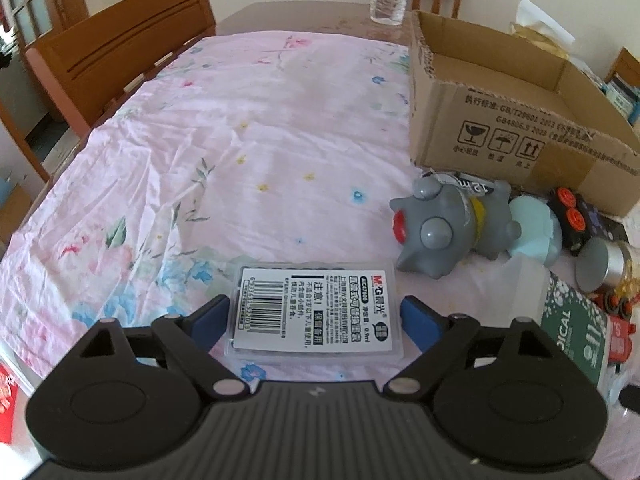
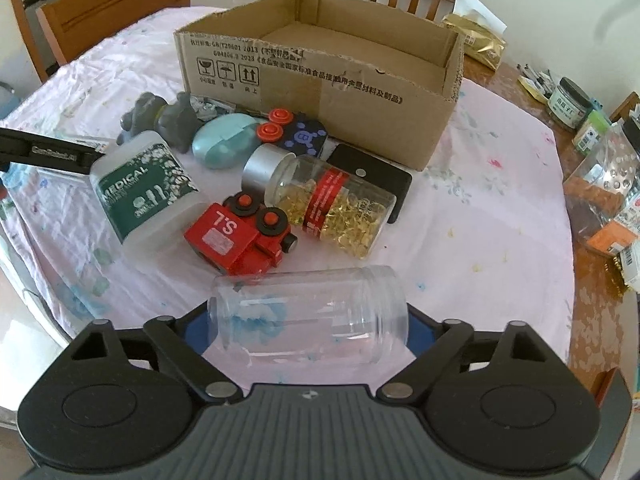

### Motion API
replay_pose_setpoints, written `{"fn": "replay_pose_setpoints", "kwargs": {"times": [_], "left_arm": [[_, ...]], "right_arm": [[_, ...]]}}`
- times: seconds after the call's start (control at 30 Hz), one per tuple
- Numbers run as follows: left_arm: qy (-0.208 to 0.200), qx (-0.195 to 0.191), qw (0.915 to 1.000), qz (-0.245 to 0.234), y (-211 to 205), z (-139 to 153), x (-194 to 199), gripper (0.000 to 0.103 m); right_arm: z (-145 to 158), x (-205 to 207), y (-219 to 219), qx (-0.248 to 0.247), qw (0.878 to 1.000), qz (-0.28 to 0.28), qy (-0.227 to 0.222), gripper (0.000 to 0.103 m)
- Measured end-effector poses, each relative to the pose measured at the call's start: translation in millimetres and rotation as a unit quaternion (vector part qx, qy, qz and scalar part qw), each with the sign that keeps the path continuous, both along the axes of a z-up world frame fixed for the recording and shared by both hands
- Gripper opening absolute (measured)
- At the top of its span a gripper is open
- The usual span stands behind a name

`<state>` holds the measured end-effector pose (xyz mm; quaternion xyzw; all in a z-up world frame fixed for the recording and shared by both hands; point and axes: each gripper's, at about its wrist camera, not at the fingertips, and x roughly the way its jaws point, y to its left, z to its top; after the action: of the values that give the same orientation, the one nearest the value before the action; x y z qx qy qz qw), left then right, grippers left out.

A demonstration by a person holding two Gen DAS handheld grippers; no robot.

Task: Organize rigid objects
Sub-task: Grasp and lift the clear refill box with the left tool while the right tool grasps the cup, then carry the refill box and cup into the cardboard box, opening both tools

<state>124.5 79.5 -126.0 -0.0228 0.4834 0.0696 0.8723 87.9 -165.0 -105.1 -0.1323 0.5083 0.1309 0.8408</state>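
Blue fingertips of the left gripper (image 1: pixel 314 316) straddle a flat clear refill case (image 1: pixel 314 310) on the near tablecloth, contact uncertain. Right gripper (image 2: pixel 308 326) brackets an empty clear jar (image 2: pixel 310 314) on its side. Both look light, rigid and slippery; gripping across flat edges seems safest.

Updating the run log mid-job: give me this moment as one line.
left hand-held gripper: around labelled pack, grip unclear | right hand-held gripper: around clear jar, grip unclear | cardboard box: looks empty

Clear jar (image 2: pixel 308 314) sideways; labelled case (image 1: pixel 314 310) flat.
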Motion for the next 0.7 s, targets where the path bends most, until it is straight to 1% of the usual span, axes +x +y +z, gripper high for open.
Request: {"fn": "replay_pose_setpoints", "kwargs": {"times": [0.17, 0.33, 0.5, 0.7], "left_arm": [[0.004, 0.009, 0.9993, -0.036, 3.0, 8.0, 1.8, 0.090], [0.008, 0.010, 0.9973, -0.072, 7.1, 24.3, 5.2, 0.090], [0.003, 0.014, 0.9921, -0.125, 2.8, 51.9, 10.3, 0.090], [-0.019, -0.001, 0.9845, -0.175, -14.2, 88.5, 28.4, 0.090]], "right_arm": [[4.4, 3.0, -3.8, 0.004, 1.000, 0.000, 0.006, 0.094], [19.7, 7.9, -10.8, 0.013, 1.000, 0.000, 0.002, 0.094], [46.5, 14.4, -19.1, 0.020, 1.000, 0.007, -0.019, 0.094], [77.2, 33.0, -29.4, 0.039, 0.998, 0.003, -0.057, 0.094]]}}
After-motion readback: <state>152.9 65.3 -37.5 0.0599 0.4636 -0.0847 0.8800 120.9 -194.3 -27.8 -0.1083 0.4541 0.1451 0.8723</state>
